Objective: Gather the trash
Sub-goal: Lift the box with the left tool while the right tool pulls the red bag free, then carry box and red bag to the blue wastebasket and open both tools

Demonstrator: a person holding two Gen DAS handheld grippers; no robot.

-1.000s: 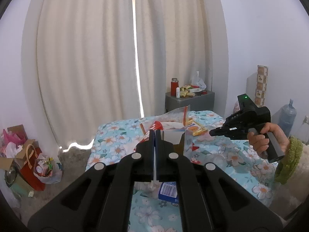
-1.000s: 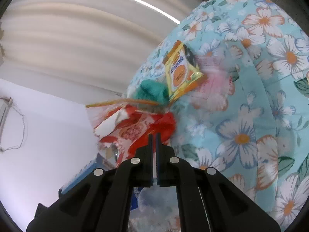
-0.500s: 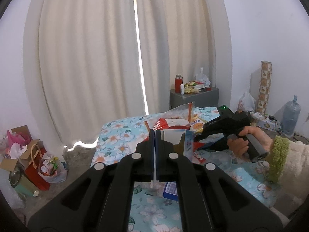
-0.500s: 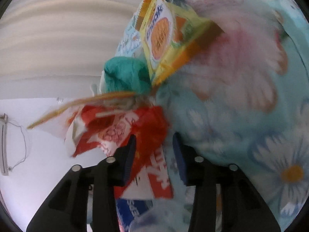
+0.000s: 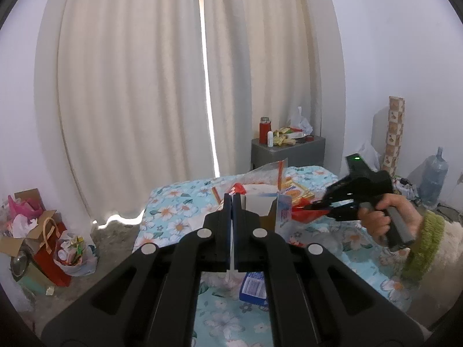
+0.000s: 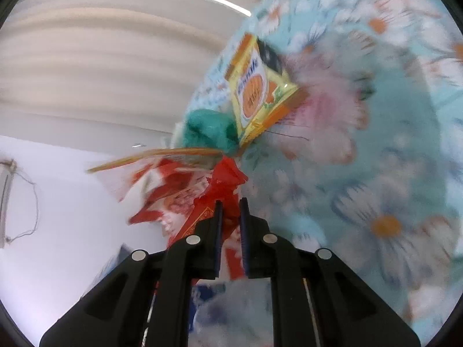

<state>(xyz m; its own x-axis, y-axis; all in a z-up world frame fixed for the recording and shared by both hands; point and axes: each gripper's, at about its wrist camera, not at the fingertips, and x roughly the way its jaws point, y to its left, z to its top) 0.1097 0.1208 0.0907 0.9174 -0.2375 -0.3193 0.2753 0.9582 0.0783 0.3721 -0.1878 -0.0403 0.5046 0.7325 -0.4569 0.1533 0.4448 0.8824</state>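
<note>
Right wrist view is showing the right gripper [image 6: 230, 202] closing narrowly on one red wrapper [image 6: 222, 190], its long axis running up and away over the floral bedspread [image 6: 390, 159]. One yellow packet [image 6: 254, 92] is lying beyond. The left gripper [image 5: 232, 199] is pinching one thin white sheet [image 5: 231, 248].

red wrapper [image 6: 222, 199], floral blue bedsheet [image 6: 390, 173], perhaps turquoise
</note>
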